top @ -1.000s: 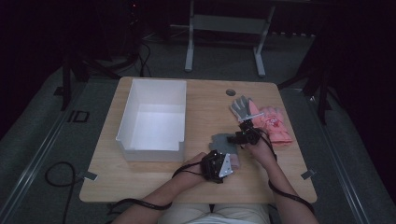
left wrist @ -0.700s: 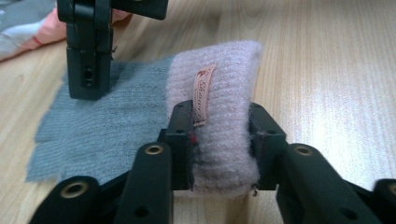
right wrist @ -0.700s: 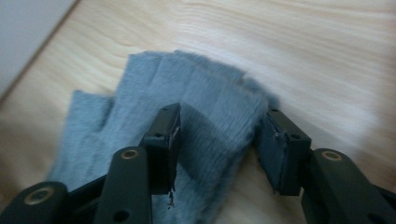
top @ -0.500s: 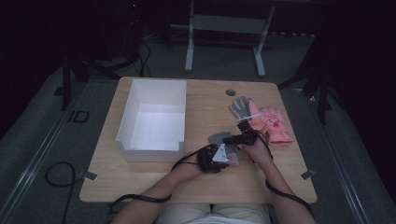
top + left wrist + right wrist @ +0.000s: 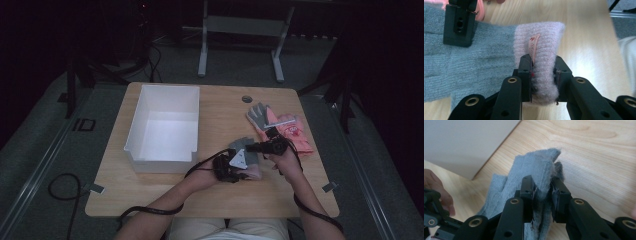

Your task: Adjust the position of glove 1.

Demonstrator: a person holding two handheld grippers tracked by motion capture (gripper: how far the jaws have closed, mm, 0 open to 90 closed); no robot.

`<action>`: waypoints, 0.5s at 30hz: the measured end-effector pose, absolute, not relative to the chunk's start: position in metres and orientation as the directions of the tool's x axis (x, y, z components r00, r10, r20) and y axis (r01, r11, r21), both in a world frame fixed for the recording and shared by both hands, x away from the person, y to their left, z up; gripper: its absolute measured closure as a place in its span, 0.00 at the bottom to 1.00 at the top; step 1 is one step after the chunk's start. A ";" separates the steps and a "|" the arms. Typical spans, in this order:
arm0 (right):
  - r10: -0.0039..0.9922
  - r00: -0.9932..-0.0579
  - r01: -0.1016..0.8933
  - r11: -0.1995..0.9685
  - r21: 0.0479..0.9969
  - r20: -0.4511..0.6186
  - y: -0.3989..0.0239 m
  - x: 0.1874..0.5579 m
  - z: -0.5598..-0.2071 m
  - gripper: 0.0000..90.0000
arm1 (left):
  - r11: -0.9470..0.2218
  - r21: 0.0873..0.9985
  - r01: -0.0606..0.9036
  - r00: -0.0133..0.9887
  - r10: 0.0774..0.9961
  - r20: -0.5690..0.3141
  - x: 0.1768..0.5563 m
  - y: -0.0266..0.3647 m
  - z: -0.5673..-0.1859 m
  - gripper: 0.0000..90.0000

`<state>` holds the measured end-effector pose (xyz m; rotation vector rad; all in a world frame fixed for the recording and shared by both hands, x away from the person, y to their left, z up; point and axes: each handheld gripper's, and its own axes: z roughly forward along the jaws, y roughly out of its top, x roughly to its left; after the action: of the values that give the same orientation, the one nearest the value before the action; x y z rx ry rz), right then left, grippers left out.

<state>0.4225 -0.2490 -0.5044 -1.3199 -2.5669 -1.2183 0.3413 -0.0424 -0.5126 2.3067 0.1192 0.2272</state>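
Two claws (image 5: 543,75) (image 5: 542,195) pinching grey glove (image 5: 469,65), white bin (image 5: 162,125) and pink gloves (image 5: 292,132) alongside.

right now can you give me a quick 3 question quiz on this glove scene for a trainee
1. True or false: the left gripper is shut on the pink cuff of the grey glove.
2. What does the right gripper clamp? A) the white bin B) the grey end of the glove C) a pink glove
3. Where is the white bin in the high view, relative to the held glove?

Key
1. True.
2. B; its jaws have just been closing, with knit between them.
3. To its left, on the table.
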 end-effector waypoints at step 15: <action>0.652 -0.707 0.591 0.334 0.734 0.273 -0.253 0.401 -0.445 0.83 | -0.708 0.697 -0.112 0.973 0.063 0.220 0.334 -0.032 -0.441 0.81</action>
<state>0.4014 -0.2534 -0.4448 -1.2242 -2.6220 -1.3936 0.3336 -0.0319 -0.4406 2.3392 -0.0340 0.2926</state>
